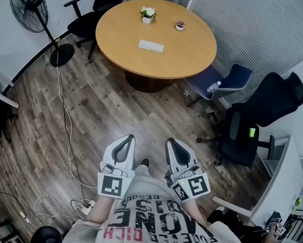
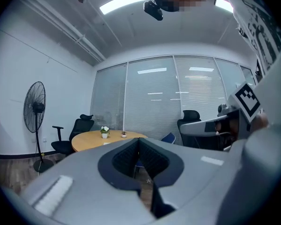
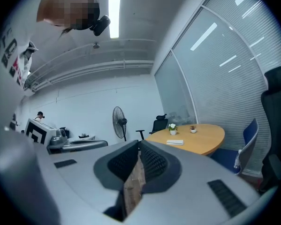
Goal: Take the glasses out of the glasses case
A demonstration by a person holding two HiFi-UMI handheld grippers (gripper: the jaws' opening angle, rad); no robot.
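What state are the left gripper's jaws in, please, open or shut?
Shut. The left gripper shows its tips meeting in its own view, with nothing between them.

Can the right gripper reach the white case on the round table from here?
Probably not yet. The right gripper, jaws together, sits by the person's torso, and a stretch of wood floor separates it from the round table holding the white case. Nothing blocks the way; stepping closer should do.

The glasses case point(image 1: 151, 46) lies on the table point(image 1: 123, 39), near its middle, and a flower pot point(image 1: 147, 15) stands behind it. The fan point(image 1: 30, 6) stands far left of the table, and a chair point(image 1: 219, 82) is just at its right.
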